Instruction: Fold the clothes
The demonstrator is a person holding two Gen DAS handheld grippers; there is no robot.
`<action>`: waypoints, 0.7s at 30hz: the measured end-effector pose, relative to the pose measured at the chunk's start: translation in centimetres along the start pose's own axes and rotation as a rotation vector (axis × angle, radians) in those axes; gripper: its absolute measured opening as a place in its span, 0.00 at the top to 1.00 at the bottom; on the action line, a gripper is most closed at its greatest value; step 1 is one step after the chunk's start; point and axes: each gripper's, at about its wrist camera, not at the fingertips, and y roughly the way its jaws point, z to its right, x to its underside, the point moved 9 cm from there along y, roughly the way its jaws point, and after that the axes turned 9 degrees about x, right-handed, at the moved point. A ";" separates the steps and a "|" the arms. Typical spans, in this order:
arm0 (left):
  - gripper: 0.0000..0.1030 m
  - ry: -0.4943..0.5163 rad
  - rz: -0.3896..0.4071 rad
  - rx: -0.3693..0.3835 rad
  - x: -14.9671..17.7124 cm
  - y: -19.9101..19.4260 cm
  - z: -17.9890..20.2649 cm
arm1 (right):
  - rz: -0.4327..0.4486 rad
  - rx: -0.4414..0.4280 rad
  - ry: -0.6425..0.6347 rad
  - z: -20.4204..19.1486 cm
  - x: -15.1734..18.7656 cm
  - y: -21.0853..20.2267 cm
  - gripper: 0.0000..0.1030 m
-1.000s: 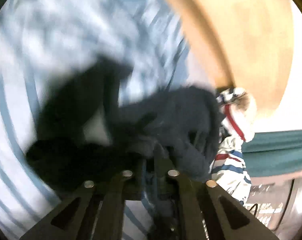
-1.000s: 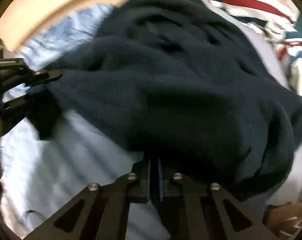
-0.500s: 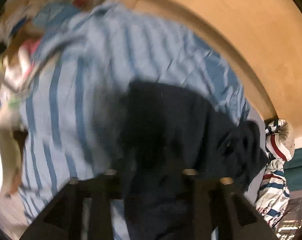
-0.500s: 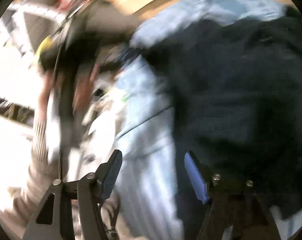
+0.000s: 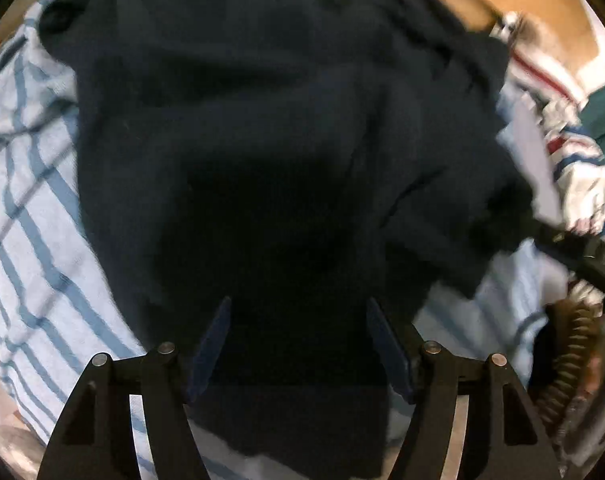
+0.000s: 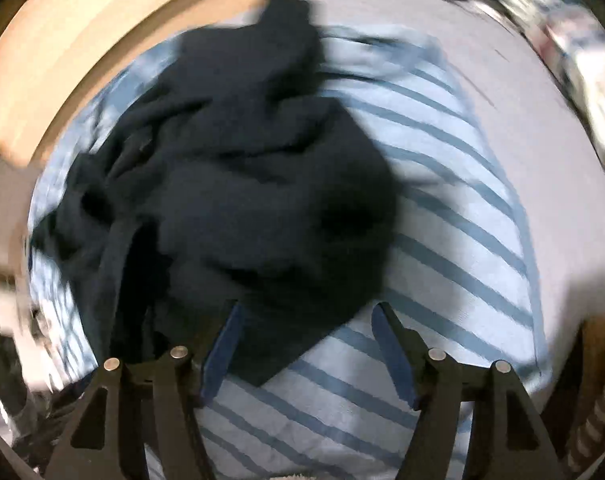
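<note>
The dark navy garment (image 5: 270,152) lies rumpled on a blue-and-white striped bedsheet (image 5: 34,240), straight ahead of both tools and spreading away from them. The left hand-held gripper (image 5: 298,340) stands wide, its blue-padded fingers (image 5: 212,344) either side of the garment's near hem, gripping nothing. The right hand-held gripper (image 6: 306,344) is equally wide, with a pointed corner of the navy cloth between its jaws but not pinched. By its look the cloth is thick, soft fleece or knit: it should be light, limp, not slippery, and apt to slump into heaps unless taken at two points. Good holds would be the flat hem just ahead of the left tool and the corner ahead of the right one, since single edges pinch cleaner than bunched folds. From the right wrist view the garment is heaped with deep creases (image 6: 222,168) to the front-left, so it does not lie neatly folded; whether it is being spread or gathered cannot be told. Open striped sheet runs to the front-right of the right tool, giving room to lay cloth flat. Beyond the far edge of the bed is a tan wall or board (image 6: 82,40), and a red, white and blue patterned cloth (image 5: 570,160) crowds the left tool's far right.
</note>
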 end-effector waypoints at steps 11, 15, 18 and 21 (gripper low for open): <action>0.93 -0.431 0.234 -0.239 3.8 -10.6 -14.5 | -0.013 0.181 -0.177 -0.4 3.0 1.3 0.96; 0.93 -0.543 0.274 -0.318 7.7 -15.2 -19.3 | 0.039 0.188 -0.017 4.5 5.2 -4.4 0.96; 0.93 -0.622 0.275 -0.347 9.8 -16.2 -20.9 | 0.084 0.220 0.149 8.3 7.0 -8.9 0.95; 0.93 -0.665 0.262 -0.238 10.6 -15.0 -19.7 | 0.093 0.247 0.164 7.6 8.4 -11.0 0.76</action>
